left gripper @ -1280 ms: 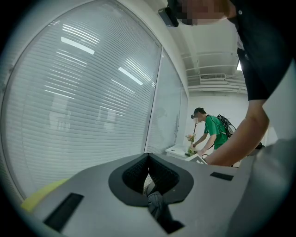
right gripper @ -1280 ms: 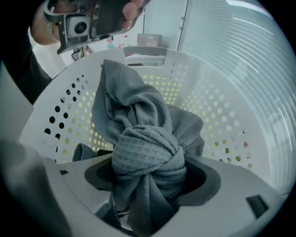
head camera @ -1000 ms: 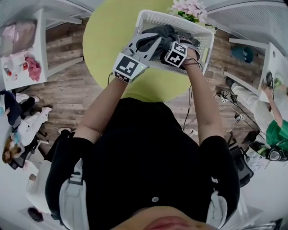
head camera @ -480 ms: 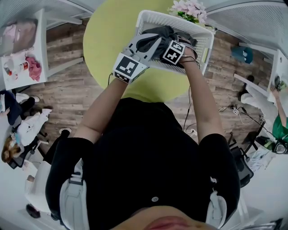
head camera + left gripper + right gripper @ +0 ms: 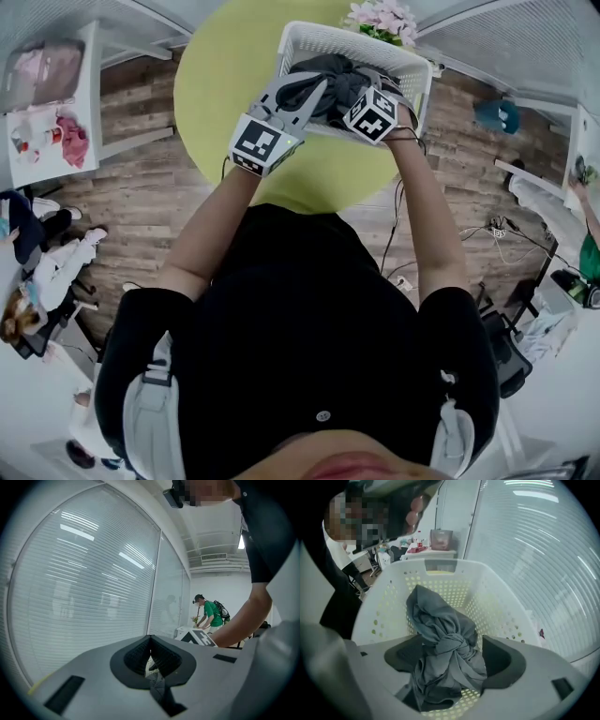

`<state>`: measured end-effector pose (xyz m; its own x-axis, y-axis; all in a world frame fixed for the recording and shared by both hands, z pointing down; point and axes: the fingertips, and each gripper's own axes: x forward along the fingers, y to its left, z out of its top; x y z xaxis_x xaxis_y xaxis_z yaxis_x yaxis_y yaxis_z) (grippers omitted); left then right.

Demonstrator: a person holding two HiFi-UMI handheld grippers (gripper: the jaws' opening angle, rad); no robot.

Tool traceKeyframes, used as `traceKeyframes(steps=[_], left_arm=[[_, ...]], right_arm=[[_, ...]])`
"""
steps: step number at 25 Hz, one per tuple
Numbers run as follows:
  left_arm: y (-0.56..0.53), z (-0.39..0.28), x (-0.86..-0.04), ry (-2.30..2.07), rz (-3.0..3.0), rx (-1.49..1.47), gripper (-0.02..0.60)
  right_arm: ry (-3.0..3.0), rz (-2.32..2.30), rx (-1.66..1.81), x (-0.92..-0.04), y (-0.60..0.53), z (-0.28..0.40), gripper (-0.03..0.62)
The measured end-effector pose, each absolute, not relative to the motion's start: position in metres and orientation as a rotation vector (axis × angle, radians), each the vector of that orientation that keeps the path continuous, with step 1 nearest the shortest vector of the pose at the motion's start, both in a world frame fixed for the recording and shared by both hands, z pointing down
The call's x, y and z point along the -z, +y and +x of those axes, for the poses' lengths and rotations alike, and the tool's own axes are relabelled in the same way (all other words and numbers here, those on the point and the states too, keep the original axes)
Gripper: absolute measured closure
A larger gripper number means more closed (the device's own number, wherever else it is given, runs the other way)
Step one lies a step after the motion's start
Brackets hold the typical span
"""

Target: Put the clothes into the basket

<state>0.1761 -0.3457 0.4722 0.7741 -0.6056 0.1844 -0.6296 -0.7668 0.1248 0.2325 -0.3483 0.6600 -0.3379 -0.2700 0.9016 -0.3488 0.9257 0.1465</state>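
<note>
Lifted slightly since a second ago, your right gripper hangs over the white basket. Its jaws have just spread wide, loose around the knotted grey clothes inside. Your left gripper is clenched. The basket sits toward the far side of the round yellow-green table, with open wooden floor around it.

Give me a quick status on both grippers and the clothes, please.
Left gripper shut. Right gripper open, jaws just been opening, either side of grey garment. Garment bunched inside white basket. Nothing blocking seen.
</note>
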Motion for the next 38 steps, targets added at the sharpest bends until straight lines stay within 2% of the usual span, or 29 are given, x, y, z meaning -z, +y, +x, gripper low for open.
traceKeyframes(steps=[10,22,23,26,30,33,38], left_arm=[[-0.296,0.165,-0.439,-1.042,2.819,-0.179,0.574],[-0.211,0.164,-0.405,-1.062,2.828,-0.169,0.574],[-0.205,0.164,-0.402,-1.06,2.83,-0.171,0.574],[-0.186,0.166,-0.398,-1.06,2.84,-0.172,0.574],[-0.164,0.172,-0.389,-1.062,2.869,-0.14,0.574],[-0.149,0.18,-0.384,-1.048,2.894,-0.116,0.574],[-0.129,0.187,-0.38,-1.033,2.93,-0.101,0.574]], right_arm=[[-2.254,0.755,-0.22,-0.543,-0.31,0.236,0.197],[-2.65,0.959,-0.225,-0.435,-0.22,0.226,0.208],[-2.684,0.974,-0.221,-0.428,-0.213,0.227,0.228],[-2.766,1.022,-0.204,-0.412,-0.194,0.231,0.346],[-2.864,1.014,-0.169,-0.397,-0.17,0.23,0.432],[-2.914,1.007,-0.123,-0.388,-0.153,0.23,0.531],[-2.951,1.008,-0.102,-0.381,-0.132,0.228,0.569]])
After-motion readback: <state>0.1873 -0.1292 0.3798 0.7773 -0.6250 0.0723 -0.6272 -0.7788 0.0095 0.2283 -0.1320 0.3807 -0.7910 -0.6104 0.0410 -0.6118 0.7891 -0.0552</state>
